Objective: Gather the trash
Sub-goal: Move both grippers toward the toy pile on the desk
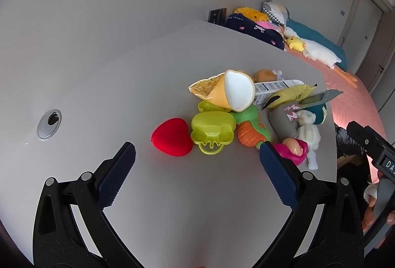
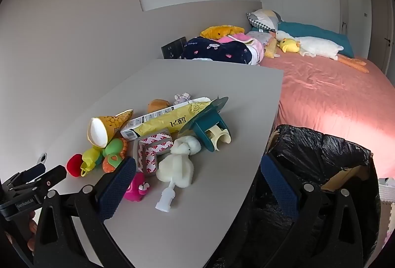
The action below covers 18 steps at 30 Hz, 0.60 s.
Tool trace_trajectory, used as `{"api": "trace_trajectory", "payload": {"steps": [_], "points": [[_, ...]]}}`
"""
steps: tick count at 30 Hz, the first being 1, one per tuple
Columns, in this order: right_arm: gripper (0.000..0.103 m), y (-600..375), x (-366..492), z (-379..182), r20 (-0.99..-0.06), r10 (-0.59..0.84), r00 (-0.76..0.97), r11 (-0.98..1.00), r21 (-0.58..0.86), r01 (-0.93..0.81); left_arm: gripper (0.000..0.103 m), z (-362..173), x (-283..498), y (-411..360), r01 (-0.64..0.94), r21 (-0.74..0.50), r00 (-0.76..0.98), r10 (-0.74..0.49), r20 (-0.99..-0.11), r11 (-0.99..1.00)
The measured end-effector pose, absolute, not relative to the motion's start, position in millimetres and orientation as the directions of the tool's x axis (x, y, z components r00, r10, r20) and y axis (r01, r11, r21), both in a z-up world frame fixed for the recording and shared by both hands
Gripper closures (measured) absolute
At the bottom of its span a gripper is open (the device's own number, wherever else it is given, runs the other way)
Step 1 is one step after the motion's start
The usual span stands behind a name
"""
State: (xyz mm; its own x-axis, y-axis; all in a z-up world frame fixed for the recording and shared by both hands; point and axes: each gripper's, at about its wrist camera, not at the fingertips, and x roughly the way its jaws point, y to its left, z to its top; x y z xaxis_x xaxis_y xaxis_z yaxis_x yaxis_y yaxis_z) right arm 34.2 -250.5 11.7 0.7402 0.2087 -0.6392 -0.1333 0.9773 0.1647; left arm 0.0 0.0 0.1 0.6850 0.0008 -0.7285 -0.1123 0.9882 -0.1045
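A pile of toys and trash lies on the grey table [image 2: 172, 226]. It holds a yellow wrapper [image 2: 172, 121] on a white carton [image 2: 138, 126], grey tape-backed strips [image 2: 153, 152], a teal plastic holder [image 2: 209, 127], a white fluffy brush [image 2: 177, 164] and an orange cone [image 2: 106, 127]. My left gripper [image 1: 197, 157] is open and empty, hovering before a red heart [image 1: 171, 137] and a green toy [image 1: 212, 131]. My right gripper [image 2: 198, 170] is open and empty, over the table's right edge beside a black-lined bin [image 2: 321, 157].
A bed with a pink sheet [image 2: 333, 95] lies beyond the table, with plush toys and pillows at its head. A cable grommet [image 1: 49, 124] sits at the table's left. The right gripper's body [image 1: 372, 147] shows at the right edge of the left wrist view.
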Motion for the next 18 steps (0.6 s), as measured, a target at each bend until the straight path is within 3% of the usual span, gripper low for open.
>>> {"api": "trace_trajectory", "payload": {"steps": [18], "points": [[0.002, -252.7, 35.1, 16.3, -0.628, 0.241, 0.74, 0.969, 0.199, -0.147, 0.006, 6.5, -2.6, 4.9, -0.126, -0.117, 0.698, 0.004, -0.716, 0.985]]}}
